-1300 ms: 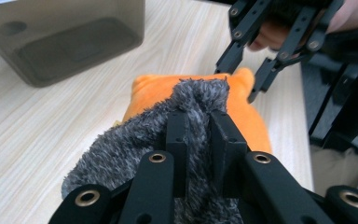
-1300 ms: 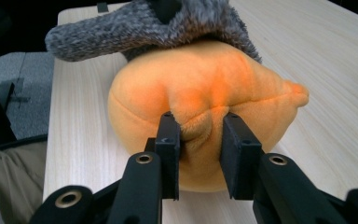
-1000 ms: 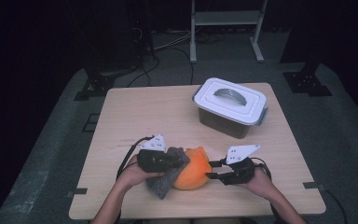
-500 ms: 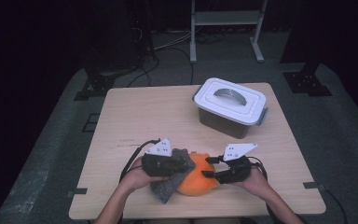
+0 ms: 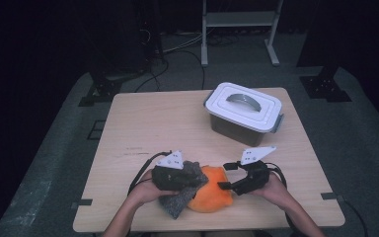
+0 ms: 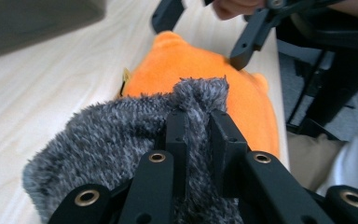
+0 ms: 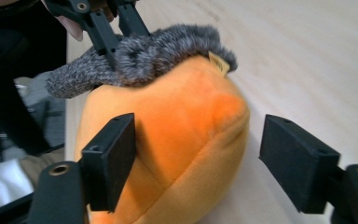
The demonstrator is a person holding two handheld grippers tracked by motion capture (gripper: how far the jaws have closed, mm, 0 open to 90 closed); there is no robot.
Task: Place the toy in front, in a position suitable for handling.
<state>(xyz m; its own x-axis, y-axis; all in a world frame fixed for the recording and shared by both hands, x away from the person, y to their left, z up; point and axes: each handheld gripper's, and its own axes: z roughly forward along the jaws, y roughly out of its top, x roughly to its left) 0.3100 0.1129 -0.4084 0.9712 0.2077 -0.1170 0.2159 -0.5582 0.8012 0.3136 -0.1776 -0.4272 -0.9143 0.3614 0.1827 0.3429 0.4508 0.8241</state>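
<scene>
An orange plush slipper (image 5: 211, 193) lies near the table's front edge, with a grey fuzzy sock (image 5: 183, 190) draped over its left side. My left gripper (image 6: 196, 133) is shut on the sock's furry cuff (image 6: 200, 91), just above the orange plush (image 6: 200, 58). My right gripper (image 7: 198, 147) stands open with its jaws either side of the slipper's (image 7: 177, 135) rounded end; its left jaw touches the plush, the right one is apart. In the high view the right gripper (image 5: 229, 178) sits at the slipper's right edge.
A grey storage box with a white clip-on lid (image 5: 244, 112) stands at the back right of the wooden table (image 5: 153, 123). Black cables trail from both grippers. A metal rack's legs stand on the floor beyond the table.
Both grippers with the sock and slipper have drifted toward the table's front edge. The right gripper's jaws stay open at the slipper; the left one keeps its hold on the sock.
</scene>
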